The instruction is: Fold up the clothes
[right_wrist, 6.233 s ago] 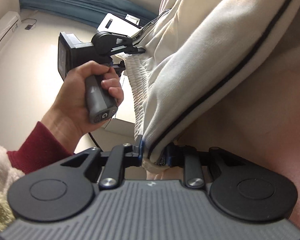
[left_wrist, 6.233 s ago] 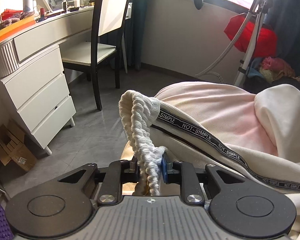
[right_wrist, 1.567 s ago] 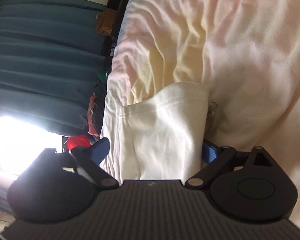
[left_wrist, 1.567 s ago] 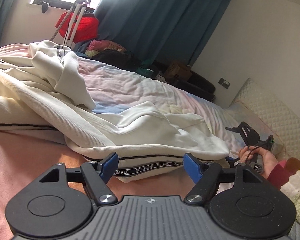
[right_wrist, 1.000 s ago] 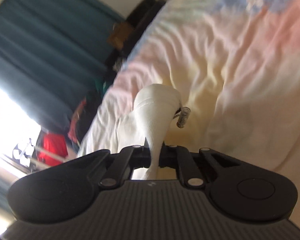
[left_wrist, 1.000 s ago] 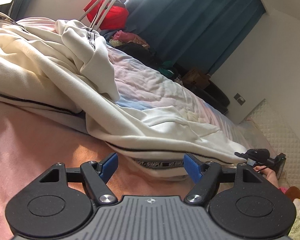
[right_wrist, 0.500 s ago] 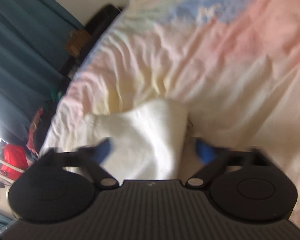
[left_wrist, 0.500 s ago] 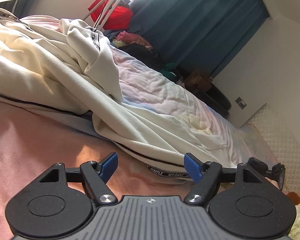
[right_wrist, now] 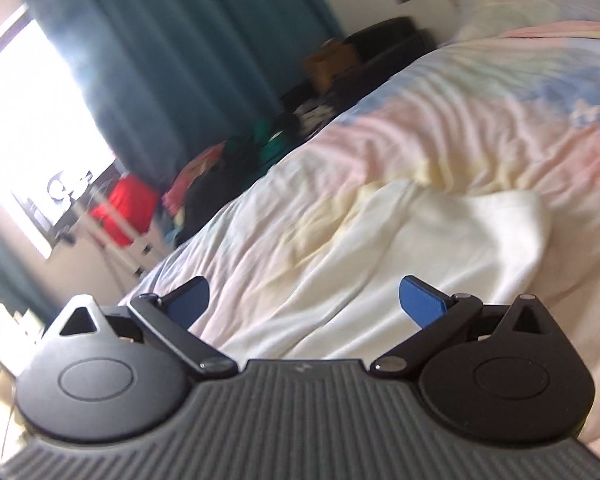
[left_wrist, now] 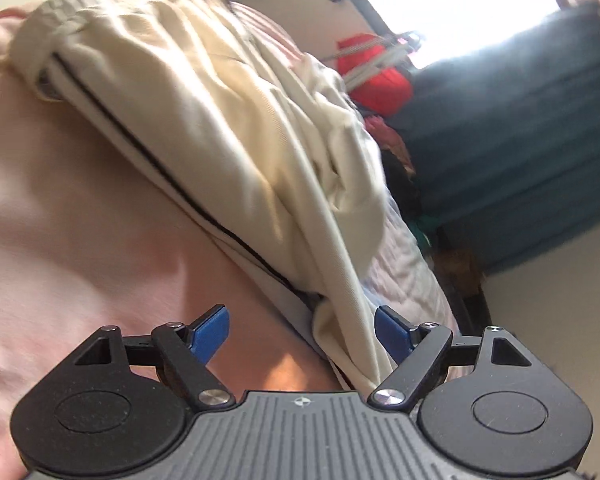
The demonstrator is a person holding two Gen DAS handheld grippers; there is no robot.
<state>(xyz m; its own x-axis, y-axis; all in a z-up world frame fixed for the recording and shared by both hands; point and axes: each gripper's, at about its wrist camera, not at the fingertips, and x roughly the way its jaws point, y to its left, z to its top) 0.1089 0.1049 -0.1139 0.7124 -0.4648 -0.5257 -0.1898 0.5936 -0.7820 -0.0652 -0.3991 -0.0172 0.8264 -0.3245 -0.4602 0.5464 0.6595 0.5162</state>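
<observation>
Since half a second ago the left wrist view has swung toward the waistband end of the garment, and the right wrist view has lifted off the cloth. The bed (right_wrist: 480,92), in pastel bedding, is carrying the cream trousers (left_wrist: 228,128), which are lying stretched along it, a black stripe running down the side. The teal curtain (right_wrist: 188,40) is hanging behind. The left gripper (left_wrist: 302,330) is hovering with fingers spread apart, cloth lying between them unclamped. The right gripper (right_wrist: 302,300) is likewise gaping wide above the trouser leg end (right_wrist: 440,232).
</observation>
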